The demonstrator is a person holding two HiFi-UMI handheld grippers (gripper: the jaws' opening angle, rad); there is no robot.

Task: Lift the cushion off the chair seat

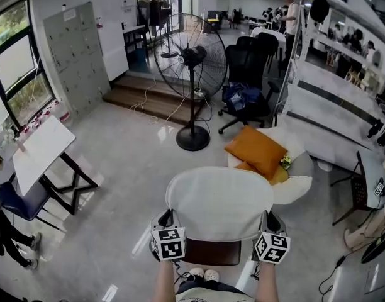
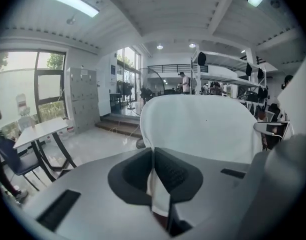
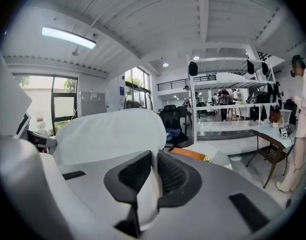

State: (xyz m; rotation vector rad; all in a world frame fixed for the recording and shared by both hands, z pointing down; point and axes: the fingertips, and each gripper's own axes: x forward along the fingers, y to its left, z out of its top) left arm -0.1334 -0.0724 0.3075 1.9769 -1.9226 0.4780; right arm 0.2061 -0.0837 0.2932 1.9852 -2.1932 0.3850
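**Tongs hold cushion point(image 1: 219, 201) above chair seat point(image 1: 211, 251)**

My left tongs point(image 1: 168, 221) and right tongs point(image 1: 270, 223) are each clamped narrow on a near corner of the white cushion, at its 7 and 5 o'clock. It spreads toward 12 o'clock from both, long axis 9 to 3, and appears clear of the seat. Neither hand is nearer, so I judge an even raise will keep it level.
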